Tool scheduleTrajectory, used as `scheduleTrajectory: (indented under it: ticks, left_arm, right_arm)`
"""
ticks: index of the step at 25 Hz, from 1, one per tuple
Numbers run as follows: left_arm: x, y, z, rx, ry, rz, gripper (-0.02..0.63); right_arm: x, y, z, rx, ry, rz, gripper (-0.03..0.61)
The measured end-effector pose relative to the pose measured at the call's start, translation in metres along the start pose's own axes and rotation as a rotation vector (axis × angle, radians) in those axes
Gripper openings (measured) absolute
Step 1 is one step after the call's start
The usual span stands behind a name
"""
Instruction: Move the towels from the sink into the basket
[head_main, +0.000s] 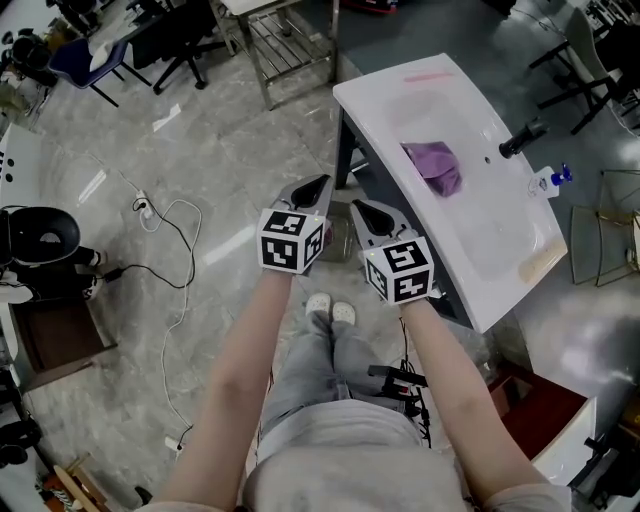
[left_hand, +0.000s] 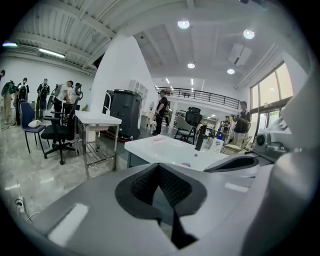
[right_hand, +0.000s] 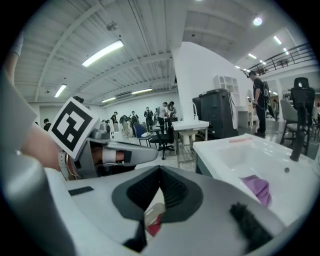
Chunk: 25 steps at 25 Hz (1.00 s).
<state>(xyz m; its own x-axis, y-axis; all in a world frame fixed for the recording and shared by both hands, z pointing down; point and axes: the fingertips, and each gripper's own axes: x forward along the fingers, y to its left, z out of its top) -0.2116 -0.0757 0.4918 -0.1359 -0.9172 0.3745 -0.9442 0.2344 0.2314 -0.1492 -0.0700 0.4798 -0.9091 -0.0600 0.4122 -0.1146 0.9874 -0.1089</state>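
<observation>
The person wears a pale grey top (head_main: 340, 455), blue-grey trousers (head_main: 305, 365) and whitish shoes (head_main: 330, 311). The left tongs (head_main: 318, 186) and right tongs (head_main: 362, 209) are smooth light grey shells tapering to black ribbed pads (left_hand: 144, 184). Behind each pair sits a white cube (head_main: 292, 239) printed with black square markers.

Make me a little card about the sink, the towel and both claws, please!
sink: white, long
towel: purple, crumpled in the sink
tap: black, on the sink's rim
left claw: shut, empty, short of the sink
right claw: shut, empty, beside the left claw
basket: not in view
</observation>
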Motion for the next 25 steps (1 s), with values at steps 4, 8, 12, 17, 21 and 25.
scheduleTrajectory:
  ticks: [4, 8, 12, 17, 21, 25]
  left_arm:
    - [-0.005, -0.009, 0.016, 0.014, -0.016, -0.007, 0.006]
    - [-0.012, -0.015, 0.036, 0.028, -0.033, -0.016, 0.006]
    - [-0.019, -0.022, 0.059, 0.037, -0.067, -0.03, 0.006]
    - [-0.026, -0.038, 0.083, 0.101, -0.102, -0.06, 0.005]
    - [-0.029, -0.05, 0.098, 0.152, -0.126, -0.081, 0.005]
    - [-0.036, -0.06, 0.115, 0.175, -0.161, -0.099, 0.005]
  right_arm:
    - [-0.009, -0.001, 0.019, -0.004, -0.038, -0.009, 0.017]
    - [-0.021, -0.002, 0.037, -0.013, -0.072, -0.022, 0.017]
    - [-0.032, -0.003, 0.053, -0.018, -0.103, -0.036, 0.017]
    - [-0.045, -0.001, 0.075, -0.03, -0.149, -0.046, 0.017]
    - [-0.055, 0.003, 0.091, -0.051, -0.18, -0.045, 0.017]
    - [-0.067, 0.0, 0.11, -0.022, -0.232, -0.069, 0.017]
